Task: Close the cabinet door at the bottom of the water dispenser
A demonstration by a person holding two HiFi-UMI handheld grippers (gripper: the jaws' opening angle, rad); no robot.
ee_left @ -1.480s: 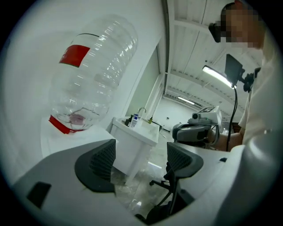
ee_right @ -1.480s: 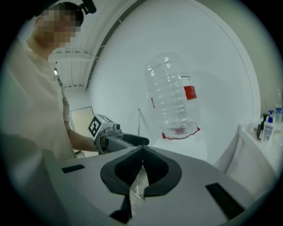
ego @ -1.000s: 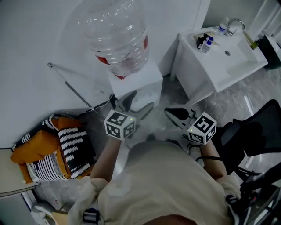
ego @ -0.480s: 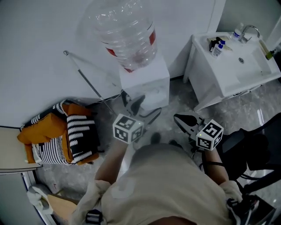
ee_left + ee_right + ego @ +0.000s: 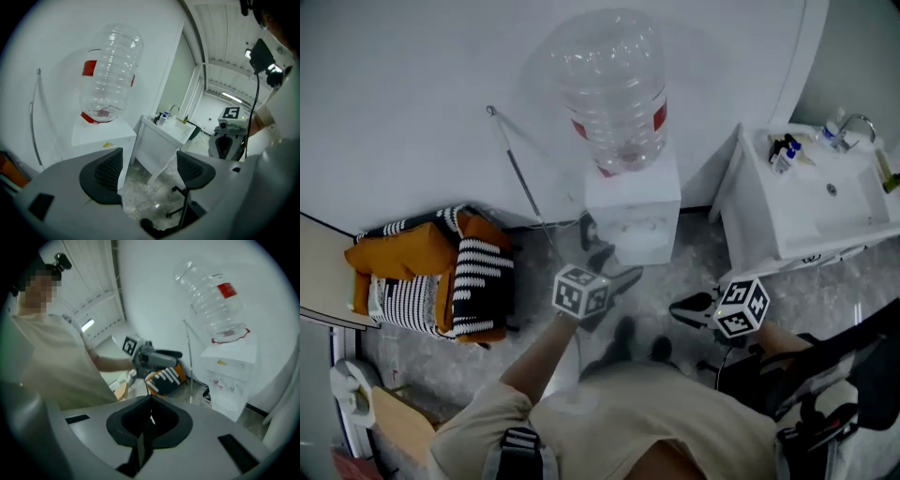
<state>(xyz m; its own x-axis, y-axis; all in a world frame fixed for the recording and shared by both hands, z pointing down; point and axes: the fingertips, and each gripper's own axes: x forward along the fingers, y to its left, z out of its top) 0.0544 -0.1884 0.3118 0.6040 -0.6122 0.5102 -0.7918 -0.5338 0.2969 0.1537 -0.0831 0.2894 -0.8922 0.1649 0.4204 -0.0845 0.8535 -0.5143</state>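
The white water dispenser (image 5: 633, 214) stands against the wall with a clear bottle (image 5: 614, 80) on top. A dark part shows at its lower left side (image 5: 590, 231); I cannot tell how the cabinet door stands. My left gripper (image 5: 614, 270) hovers just in front of the dispenser's base, open and empty. In the left gripper view its jaws (image 5: 147, 166) are wide apart, with the dispenser (image 5: 101, 140) to their left. My right gripper (image 5: 689, 307) is lower right, apart from the dispenser, and shut on nothing (image 5: 149, 416). In the right gripper view the dispenser (image 5: 229, 380) is at the right.
A white sink cabinet (image 5: 806, 216) stands right of the dispenser. An orange and striped cushion pile (image 5: 441, 277) lies at the left. A thin metal rod (image 5: 520, 178) leans on the wall. A black office chair (image 5: 862, 375) is at my right.
The head view has pulled back and swung left, so the dispenser now sits farther off and more central. Both grippers have dropped lower in the frame, away from the dispenser.
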